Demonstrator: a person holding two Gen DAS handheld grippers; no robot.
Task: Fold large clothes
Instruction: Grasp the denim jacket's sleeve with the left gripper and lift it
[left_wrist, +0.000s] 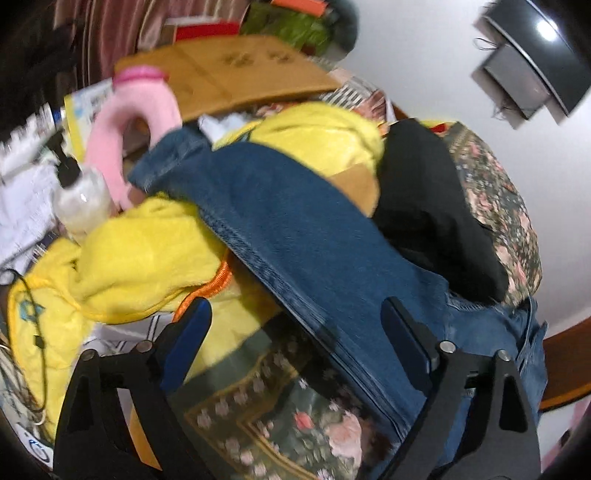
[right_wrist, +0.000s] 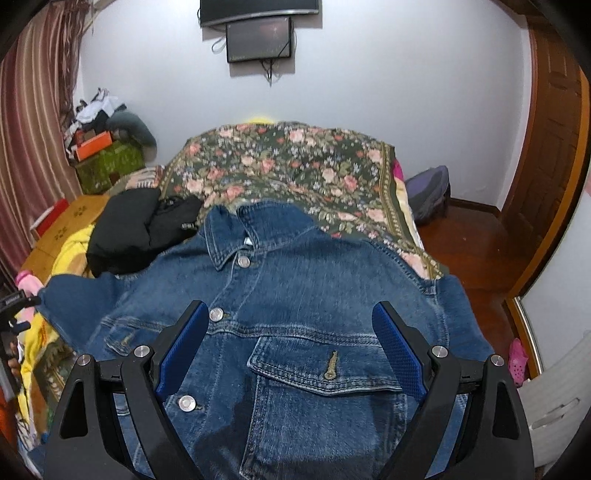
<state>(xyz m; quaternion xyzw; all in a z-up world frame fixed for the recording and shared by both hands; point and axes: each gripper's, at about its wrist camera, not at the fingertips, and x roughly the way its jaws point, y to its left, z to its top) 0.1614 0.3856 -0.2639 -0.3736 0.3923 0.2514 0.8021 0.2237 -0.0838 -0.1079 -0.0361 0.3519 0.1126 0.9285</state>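
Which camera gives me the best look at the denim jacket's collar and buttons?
The right wrist view: the denim jacket lies front-up there, collar, buttons and chest pocket sharp. The left wrist view shows only a blurred sleeve lying over yellow clothing; no collar or buttons.

A floral bedspread (right_wrist: 295, 162) covers the bed. At its left edge lies a black garment (right_wrist: 125, 229), touching a yellow blanket (left_wrist: 147, 254) that spreads further left. A cardboard box (left_wrist: 236, 70) sits beyond the blanket, with a pink cushion (left_wrist: 122, 125) and a clear bottle (left_wrist: 83, 203) just beside it. On the white wall hang 2 dark screens (right_wrist: 258, 33), one under the other. A grey backpack (right_wrist: 430, 195) leans in the corner near a wooden door (right_wrist: 546, 122).
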